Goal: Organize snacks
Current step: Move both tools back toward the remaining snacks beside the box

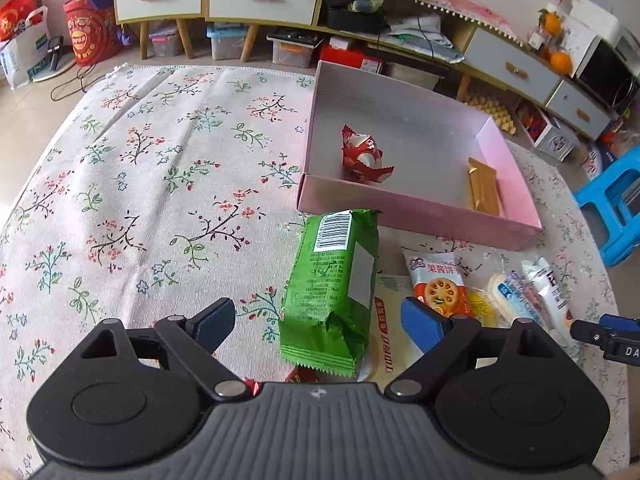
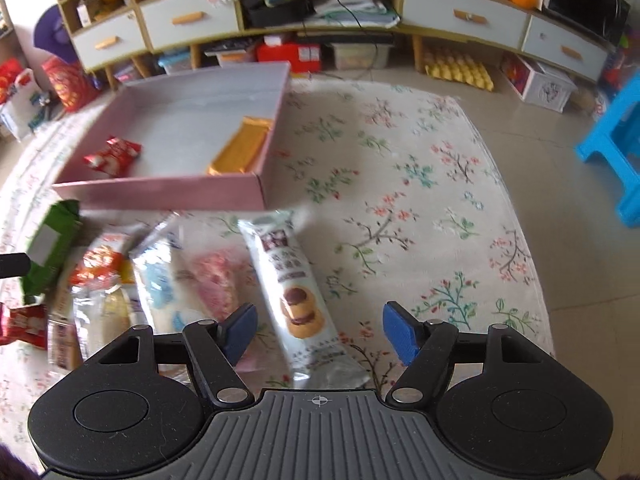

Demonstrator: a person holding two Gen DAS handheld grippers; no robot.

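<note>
**Two snacks boxed, the rest lined up before the claws**

Several packets are seen on a floral tablecloth [image 1: 140,168], just short of a shallow pink box [image 1: 420,216]. A green packet [image 1: 332,288] is framed between the pads of the left claw [image 1: 320,326], its crimped end nearest the camera and its barcode end pointing away toward the box; it is not touched by either pad, and the jaws are held wide apart. To the right of this claw a biscuit packet with an orange label [image 1: 438,284] is laid, and beyond it a pale clear-wrapped snack [image 1: 508,296].

A long white packet printed with round sandwich biscuits [image 2: 296,292] is found between the pads of the right claw [image 2: 320,332], closer to the left pad but gripped by neither; these jaws are likewise parted. Left of that claw a pink-patterned packet [image 2: 218,284], a blue-and-white wrapper [image 2: 160,280] and a red-and-orange packet [image 2: 100,264] are spread side by side, slightly blurred.

Ahead of both claws, inside the box, a red-and-white wrapper [image 1: 364,156] is seen near the middle and a gold bar [image 1: 484,192] against the right wall.

Farther off, a low cabinet with white drawers [image 2: 464,16] is stood along the wall, with storage bins beneath it. A blue plastic stool [image 2: 616,148] is placed on the floor to the right.
</note>
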